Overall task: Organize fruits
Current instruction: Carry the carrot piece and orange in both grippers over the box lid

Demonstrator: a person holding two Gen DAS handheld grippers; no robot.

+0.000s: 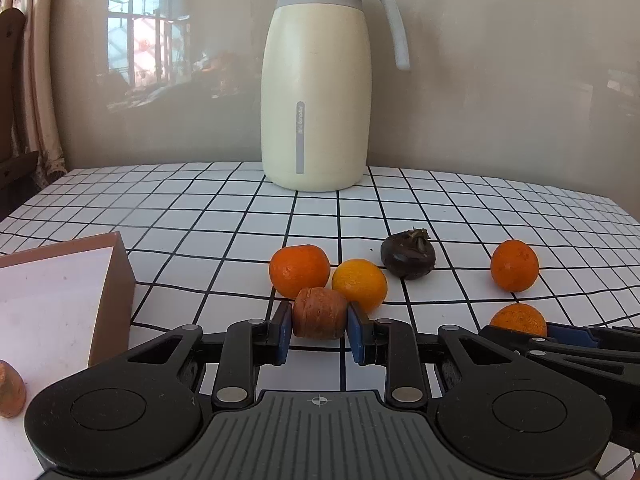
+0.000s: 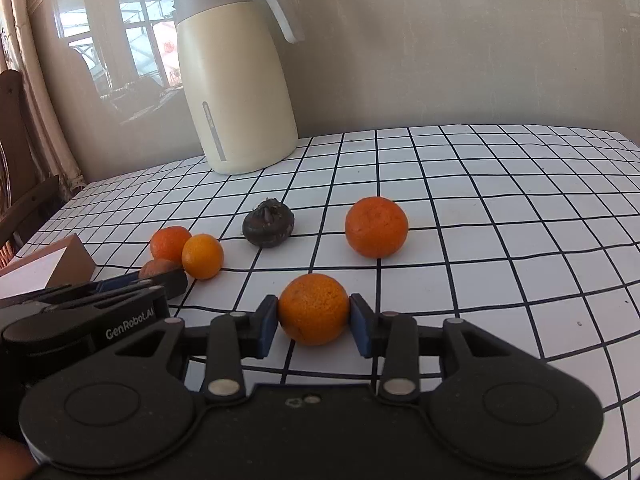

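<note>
My left gripper is shut on a brownish carrot piece low over the checked tablecloth. Just beyond it lie two oranges, touching each other. A dark mangosteen and another orange lie farther right. My right gripper is shut on an orange, which also shows in the left wrist view. A brown box with a white inside stands at the left and holds another carrot piece.
A cream thermos jug with a grey lid stands at the back of the table by the wall. A wooden chair and curtain are off the table's left edge. The checked cloth spreads to the right.
</note>
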